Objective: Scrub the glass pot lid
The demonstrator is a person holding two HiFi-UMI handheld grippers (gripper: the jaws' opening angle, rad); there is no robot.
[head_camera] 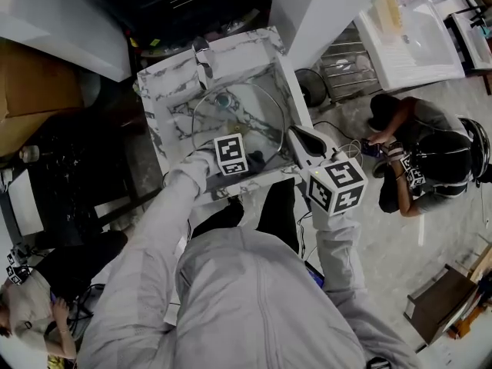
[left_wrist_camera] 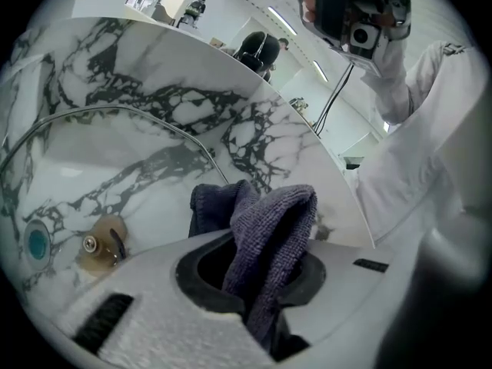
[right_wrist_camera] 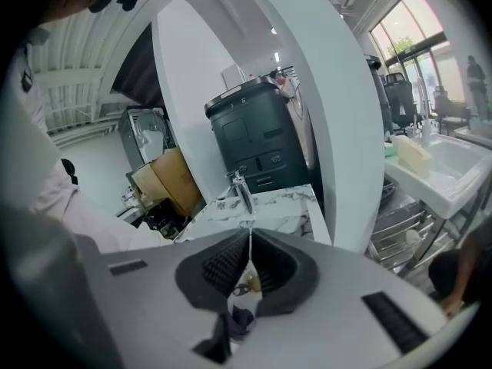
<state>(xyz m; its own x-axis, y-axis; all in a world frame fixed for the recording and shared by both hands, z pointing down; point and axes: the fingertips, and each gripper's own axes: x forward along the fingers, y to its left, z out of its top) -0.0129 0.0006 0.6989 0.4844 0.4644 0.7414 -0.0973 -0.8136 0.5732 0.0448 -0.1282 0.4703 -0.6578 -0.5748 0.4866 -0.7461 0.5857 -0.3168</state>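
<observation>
A person in pale grey sleeves leans over a marble-patterned sink (head_camera: 165,83), working a handheld gripper in each hand. The glass pot lid (head_camera: 254,118) sits inside the basin below the faucet (head_camera: 202,58), its metal rim tracing a wide circle across the veined stone. The right gripper (right_wrist_camera: 248,264) reaches in from the basin's right side, its ribbed jaws pressed together on the thin edge of the lid, which shows edge-on as a fine line between them. The left gripper (left_wrist_camera: 254,283) hangs low at the near side of the basin, its jaws clamped on a bunched purple-grey microfibre cloth (left_wrist_camera: 269,221) that folds up and over the pads. From the left gripper view, the lid's amber knob (left_wrist_camera: 100,246) appears just beside the teal-centred drain (left_wrist_camera: 36,243), with the rim arcing above them. Whether the cloth touches the glass cannot be told. On the floor to the right of the sink, well apart from it, a second person (head_camera: 423,160) crouches.
</observation>
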